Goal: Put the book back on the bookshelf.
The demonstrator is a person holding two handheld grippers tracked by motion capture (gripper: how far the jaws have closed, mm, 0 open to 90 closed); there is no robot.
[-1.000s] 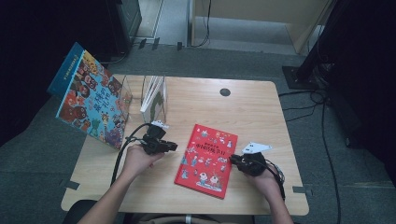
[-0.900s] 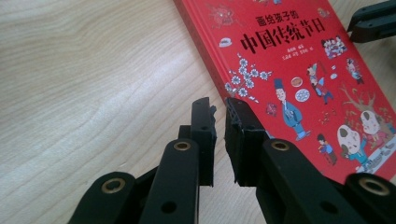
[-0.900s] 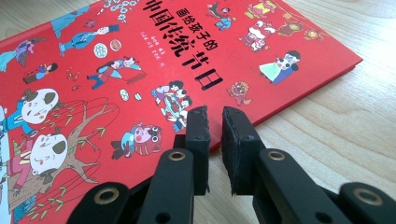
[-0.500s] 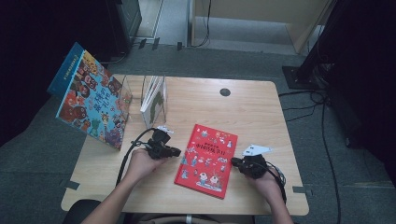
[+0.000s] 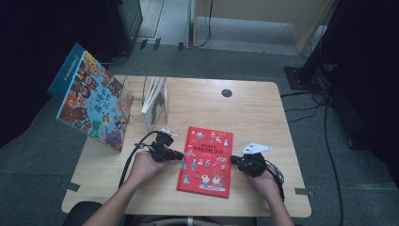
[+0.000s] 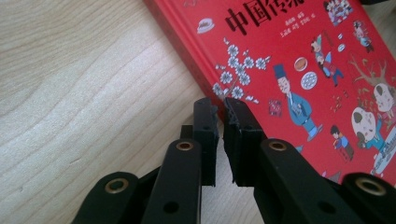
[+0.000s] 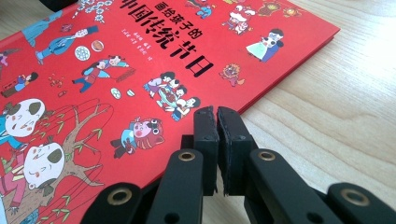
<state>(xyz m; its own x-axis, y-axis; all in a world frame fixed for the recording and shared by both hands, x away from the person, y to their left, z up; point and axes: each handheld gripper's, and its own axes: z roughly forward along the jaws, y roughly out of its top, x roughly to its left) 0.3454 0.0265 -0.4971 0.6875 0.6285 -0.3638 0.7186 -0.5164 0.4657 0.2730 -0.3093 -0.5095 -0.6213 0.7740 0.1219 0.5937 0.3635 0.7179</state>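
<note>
At the far left of the table [image 5: 263,108] a big colourful picture book [image 5: 89,101] stands propped at a slant, and just right of it a clear book stand [image 5: 153,101] holds a few thin books upright. Nearer to me, my left hand [image 5: 143,167] holds the left tongs [image 5: 181,155] level with the tabletop, tips pointing at the left edge of the red book [image 5: 207,160]. In the left gripper view those tongs [image 6: 222,109] are all but closed, only a thin slit between the black pads, nothing between them, and the tips sit right at the book's [image 6: 299,60] edge; I cannot tell if they touch it. The red book lies flat, cover up, on the near middle of the table, between my two hands. On its right side my right hand [image 5: 266,181] holds the right tongs [image 5: 233,160] pointing at the book's right edge. In the right gripper view these tongs [image 7: 217,114] have just been closing and now stand shut, pad against pad, with nothing caught in them; the tips rest at the edge of the book [image 7: 140,60], above the bare wood.
</note>
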